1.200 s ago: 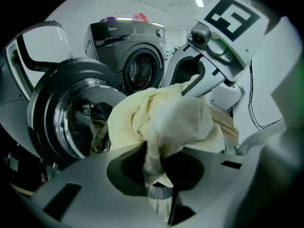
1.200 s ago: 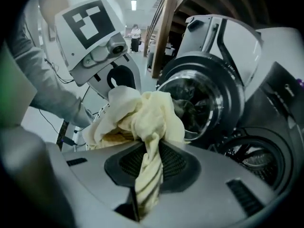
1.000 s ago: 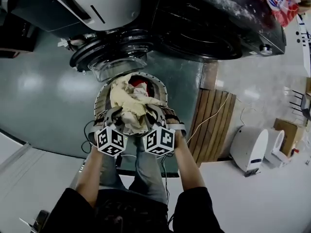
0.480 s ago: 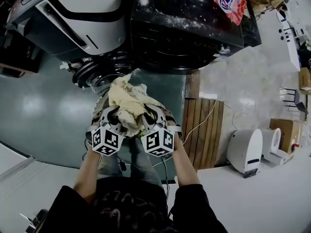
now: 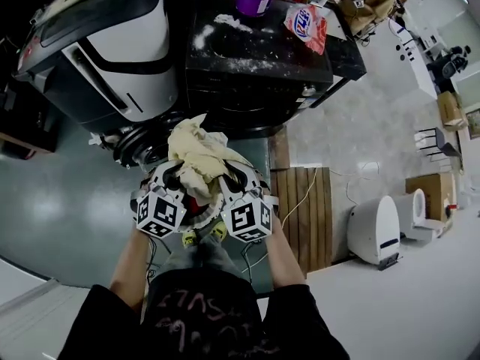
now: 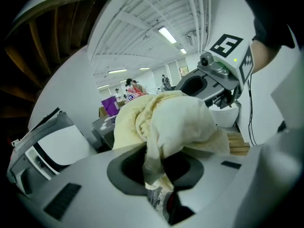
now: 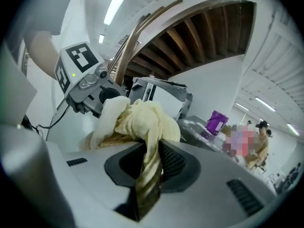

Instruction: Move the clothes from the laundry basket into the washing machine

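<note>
Both grippers are clamped on one cream cloth (image 5: 196, 150). The left gripper (image 6: 154, 170) pinches a fold on its left side and the right gripper (image 7: 149, 171) a twisted strand on its right. The cloth is bunched between them, bulging out just ahead of the jaws. The dark washer (image 5: 255, 73) lies straight beyond it, with the round door (image 5: 139, 147) swung open to the left. The next move is probably a push forward; both hands look equally near.

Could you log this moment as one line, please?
left gripper: shut on yellow cloth | right gripper: shut on yellow cloth | washing machine: ahead
</note>
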Demonstrator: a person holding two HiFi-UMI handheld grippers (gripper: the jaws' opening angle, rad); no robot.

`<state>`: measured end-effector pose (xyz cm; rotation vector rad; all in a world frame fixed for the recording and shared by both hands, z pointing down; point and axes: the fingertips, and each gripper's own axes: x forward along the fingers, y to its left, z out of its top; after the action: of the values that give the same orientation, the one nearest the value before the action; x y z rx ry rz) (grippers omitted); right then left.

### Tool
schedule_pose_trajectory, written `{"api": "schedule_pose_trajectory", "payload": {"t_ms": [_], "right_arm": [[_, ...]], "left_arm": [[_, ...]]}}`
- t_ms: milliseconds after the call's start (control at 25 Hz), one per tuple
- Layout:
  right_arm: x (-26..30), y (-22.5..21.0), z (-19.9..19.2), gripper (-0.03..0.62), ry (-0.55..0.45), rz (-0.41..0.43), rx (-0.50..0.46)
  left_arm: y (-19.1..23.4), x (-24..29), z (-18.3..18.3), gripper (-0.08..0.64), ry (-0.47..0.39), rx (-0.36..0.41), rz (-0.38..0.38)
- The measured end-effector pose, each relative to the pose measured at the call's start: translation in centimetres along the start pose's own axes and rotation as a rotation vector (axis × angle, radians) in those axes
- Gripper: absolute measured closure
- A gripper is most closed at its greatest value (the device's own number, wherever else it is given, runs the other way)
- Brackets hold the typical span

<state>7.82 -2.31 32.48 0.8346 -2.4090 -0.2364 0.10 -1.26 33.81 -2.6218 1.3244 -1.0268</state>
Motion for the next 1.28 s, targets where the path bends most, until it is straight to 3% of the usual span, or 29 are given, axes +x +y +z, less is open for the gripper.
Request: {"api": "schedule_pose_trajectory", "payload": {"t_ms": [360,720,960,1280], "right_arm": [[-4.2,-2.5,2.1,0.52,0.041,-0.146,-0.03],[-7.9,-6.0,-0.9,0.52,0.1,-0.208,-0.08],[-9.4,-10.4,-5.5,0.52,0.105,-0.186,-0.091],[-11.7,-18.4,-11.7,0.52,0.083,-0.082,-0.114]], "left_arm": [[-0.3,-1.1,5.1,0.476,-0.109,0.102,-0.056],[-3.7,1.6,9.1,0.476,-0.148,0.173,-0.109],[-6.7,6.5,11.9,0.476,-0.112,0.197,-0.106],[-10.8,13.7,17.5,0.476,-0.037,0.187,-0.053]]}}
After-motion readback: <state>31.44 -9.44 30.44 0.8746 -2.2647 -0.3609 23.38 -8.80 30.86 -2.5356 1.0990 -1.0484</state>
